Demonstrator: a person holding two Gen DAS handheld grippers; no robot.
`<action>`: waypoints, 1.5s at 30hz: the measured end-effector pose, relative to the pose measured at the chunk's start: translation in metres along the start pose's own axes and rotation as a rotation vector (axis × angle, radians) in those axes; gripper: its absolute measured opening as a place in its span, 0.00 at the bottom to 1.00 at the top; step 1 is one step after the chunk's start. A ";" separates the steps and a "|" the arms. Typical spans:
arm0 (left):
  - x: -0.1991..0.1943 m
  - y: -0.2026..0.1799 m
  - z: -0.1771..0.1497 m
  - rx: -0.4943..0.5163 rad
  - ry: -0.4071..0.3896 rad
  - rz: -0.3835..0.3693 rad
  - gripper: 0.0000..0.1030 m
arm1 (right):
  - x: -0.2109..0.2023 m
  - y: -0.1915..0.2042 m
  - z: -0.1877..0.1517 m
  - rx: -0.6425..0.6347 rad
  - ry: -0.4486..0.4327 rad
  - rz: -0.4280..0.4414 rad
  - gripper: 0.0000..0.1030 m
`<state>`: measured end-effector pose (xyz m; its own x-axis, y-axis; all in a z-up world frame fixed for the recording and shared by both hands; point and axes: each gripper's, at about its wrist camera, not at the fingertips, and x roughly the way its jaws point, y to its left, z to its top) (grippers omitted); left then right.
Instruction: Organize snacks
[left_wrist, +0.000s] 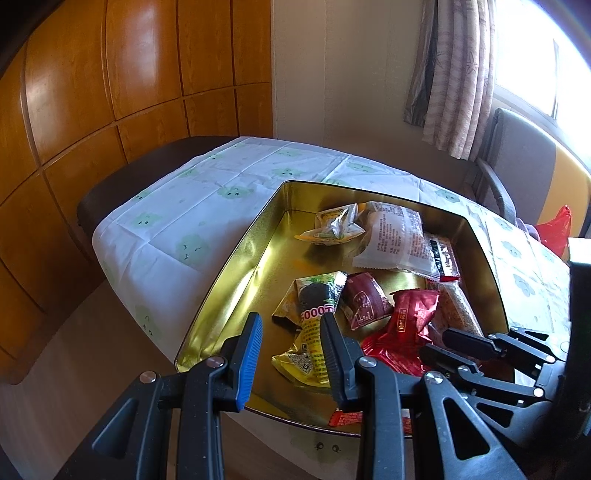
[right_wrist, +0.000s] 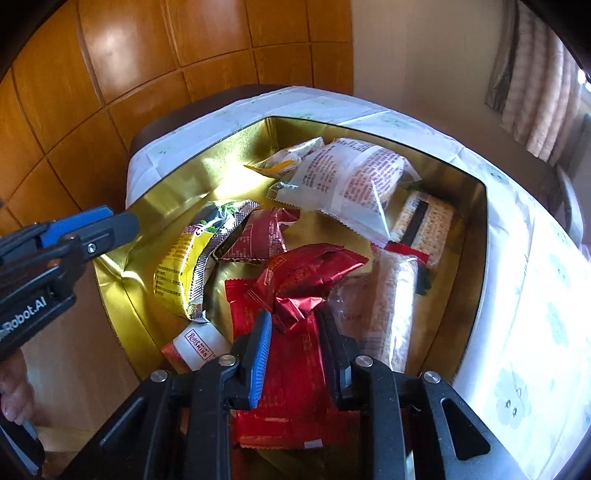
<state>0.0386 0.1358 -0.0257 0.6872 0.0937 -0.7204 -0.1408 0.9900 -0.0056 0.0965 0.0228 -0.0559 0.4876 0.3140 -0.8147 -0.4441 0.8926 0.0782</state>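
An open gold tin (left_wrist: 236, 254) (right_wrist: 221, 147) on the table holds several snack packets. My right gripper (right_wrist: 295, 315) is shut on the crumpled end of a red foil packet (right_wrist: 306, 273) near the tin's front; the left wrist view shows this gripper (left_wrist: 436, 341) on the same packet (left_wrist: 402, 325). My left gripper (left_wrist: 291, 317) hovers over the tin's front left, jaws close together and empty, with a yellow packet (left_wrist: 310, 339) (right_wrist: 177, 266) lying below it. Seen from the right wrist, the left gripper (right_wrist: 122, 219) sits at the tin's left wall. A white packet (right_wrist: 343, 177) lies at the back.
The tin rests on a white cloth with green prints (left_wrist: 184, 221) over a dark table. Orange wood panelling stands behind it, a chair (left_wrist: 517, 158) and a curtain (left_wrist: 454, 74) to the right, and a red bag (left_wrist: 554, 229) beside the table. A person's hand (right_wrist: 14, 391) shows at lower left.
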 end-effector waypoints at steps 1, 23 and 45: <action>-0.001 -0.001 0.000 0.002 -0.001 -0.003 0.32 | -0.004 0.000 -0.001 0.004 -0.010 -0.006 0.26; -0.041 -0.048 -0.015 0.068 -0.089 -0.079 0.32 | -0.091 -0.026 -0.050 0.229 -0.214 -0.275 0.62; -0.045 -0.049 -0.017 0.063 -0.086 -0.054 0.43 | -0.101 -0.027 -0.062 0.248 -0.238 -0.311 0.72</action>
<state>0.0023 0.0808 -0.0050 0.7514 0.0463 -0.6583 -0.0587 0.9983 0.0033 0.0127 -0.0528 -0.0113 0.7414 0.0584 -0.6686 -0.0703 0.9975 0.0092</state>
